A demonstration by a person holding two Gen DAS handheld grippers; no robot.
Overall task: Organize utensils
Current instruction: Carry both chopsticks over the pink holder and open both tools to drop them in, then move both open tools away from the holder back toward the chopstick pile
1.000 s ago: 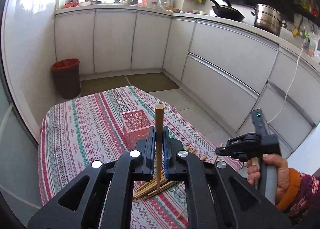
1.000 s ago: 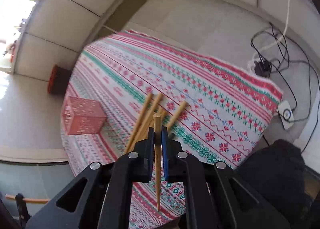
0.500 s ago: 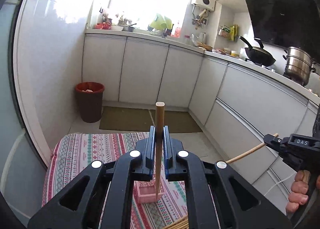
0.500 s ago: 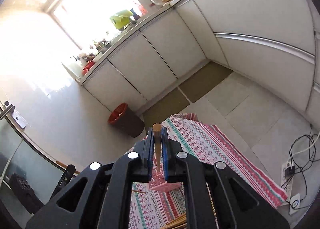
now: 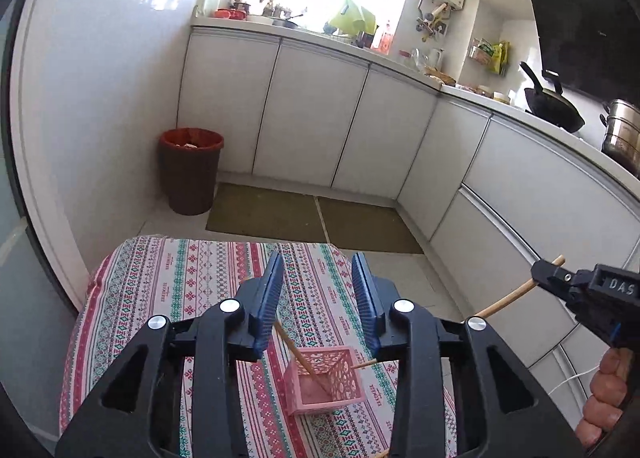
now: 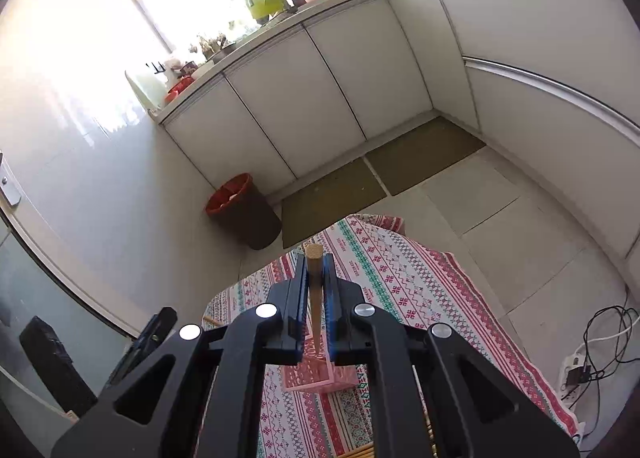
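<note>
- Your left gripper (image 5: 318, 298) has just been opening: its jaws now stand apart with nothing pressed between them.
- A chopstick (image 5: 308, 368) leans in the pink basket (image 5: 324, 382) on the striped tablecloth (image 5: 160, 298), below the open jaws. Its upper end disappears behind the left blue pad at about 10 o'clock from the basket, so you cannot tell whether it still touches that pad.
- Your right gripper (image 6: 316, 286) is clamped on a second chopstick (image 6: 314, 290). It runs along the gap between the pads, blunt end poking out past the tips; its thin end points toward the pink basket (image 6: 316, 378), mostly hidden under the gripper body.
- From the left camera, that gripper (image 5: 538, 274) sits at 3 o'clock. Its chopstick (image 5: 508, 300) slants down toward the basket, the middle stretch hidden behind your left gripper, and only the tip shows again by the rim.
- Your right hand (image 5: 604, 394) is cut off by the frame edge; only fingers show.
- More chopsticks (image 6: 360, 452) lie at the bottom edge, cropped, number unclear.
- A red-lined bin (image 5: 190, 170) stands at 11 o'clock on the floor.
</note>
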